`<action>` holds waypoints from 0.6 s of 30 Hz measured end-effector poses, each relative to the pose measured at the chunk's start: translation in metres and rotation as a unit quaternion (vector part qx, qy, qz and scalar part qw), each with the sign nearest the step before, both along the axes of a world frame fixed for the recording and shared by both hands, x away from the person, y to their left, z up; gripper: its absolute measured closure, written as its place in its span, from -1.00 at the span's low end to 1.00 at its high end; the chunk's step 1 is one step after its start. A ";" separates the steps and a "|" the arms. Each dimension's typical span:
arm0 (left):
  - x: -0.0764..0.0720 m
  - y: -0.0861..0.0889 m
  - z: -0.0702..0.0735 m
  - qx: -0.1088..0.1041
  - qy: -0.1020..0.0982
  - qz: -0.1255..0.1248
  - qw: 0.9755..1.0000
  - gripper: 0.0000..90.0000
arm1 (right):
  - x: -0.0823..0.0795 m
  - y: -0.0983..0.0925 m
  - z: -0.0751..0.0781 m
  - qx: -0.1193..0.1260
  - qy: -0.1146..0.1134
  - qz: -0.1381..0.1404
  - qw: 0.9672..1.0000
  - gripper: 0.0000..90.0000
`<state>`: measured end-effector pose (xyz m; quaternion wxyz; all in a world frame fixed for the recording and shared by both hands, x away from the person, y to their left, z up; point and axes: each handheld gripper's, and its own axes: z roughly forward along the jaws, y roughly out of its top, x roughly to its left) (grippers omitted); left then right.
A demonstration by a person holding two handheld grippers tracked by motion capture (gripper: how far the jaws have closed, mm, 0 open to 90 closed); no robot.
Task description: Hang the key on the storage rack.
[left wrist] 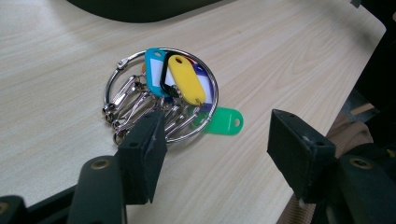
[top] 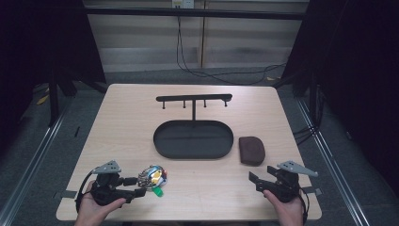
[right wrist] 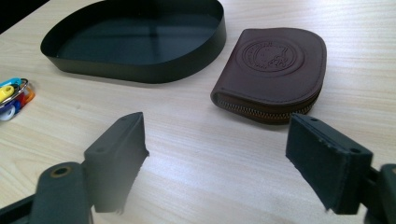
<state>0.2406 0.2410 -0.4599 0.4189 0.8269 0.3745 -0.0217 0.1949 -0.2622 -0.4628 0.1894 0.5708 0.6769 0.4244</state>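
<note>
A metal key ring (left wrist: pixel 161 91) with several clips and coloured tags lies flat on the wooden table (top: pixel 122 122), near its front left; it also appears in the high view (top: pixel 153 178). A green tag (left wrist: pixel 224 122) sticks out from it. My left gripper (left wrist: pixel 217 149) stands open just short of the ring, its left pad (left wrist: pixel 149 149) close to the clips, nothing held. A brown leather zip pouch (right wrist: pixel 275 70) rests right of the black oval tray (right wrist: pixel 140 70). My right gripper (right wrist: pixel 217 163) is open in front of the pouch, apart from it.
The black oval tray (top: pixel 160 146) sits mid-table with a black hook rack (top: pixel 194 99) rising behind it. The pouch (top: pixel 251 149) lies beside the tray's right end. Both hands rest near the table's front edge. Cables trail on the floor beyond.
</note>
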 end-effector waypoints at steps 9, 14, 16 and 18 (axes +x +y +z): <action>0.003 0.000 0.001 -0.007 0.014 0.002 1.000 -0.32 | 0.000 -0.002 -0.001 0.007 0.006 0.005 1.000 -0.59; 0.001 -0.001 0.005 0.009 -0.001 -0.014 1.000 -0.21 | -0.001 -0.002 -0.001 0.011 0.005 0.005 1.000 -0.61; 0.001 -0.001 0.007 0.009 0.001 -0.018 1.000 -0.19 | -0.002 -0.002 -0.001 0.010 0.007 0.004 1.000 -0.63; 0.002 -0.001 0.010 0.007 0.000 -0.019 1.000 -0.19 | -0.002 -0.001 -0.001 0.008 0.006 0.005 1.000 -0.66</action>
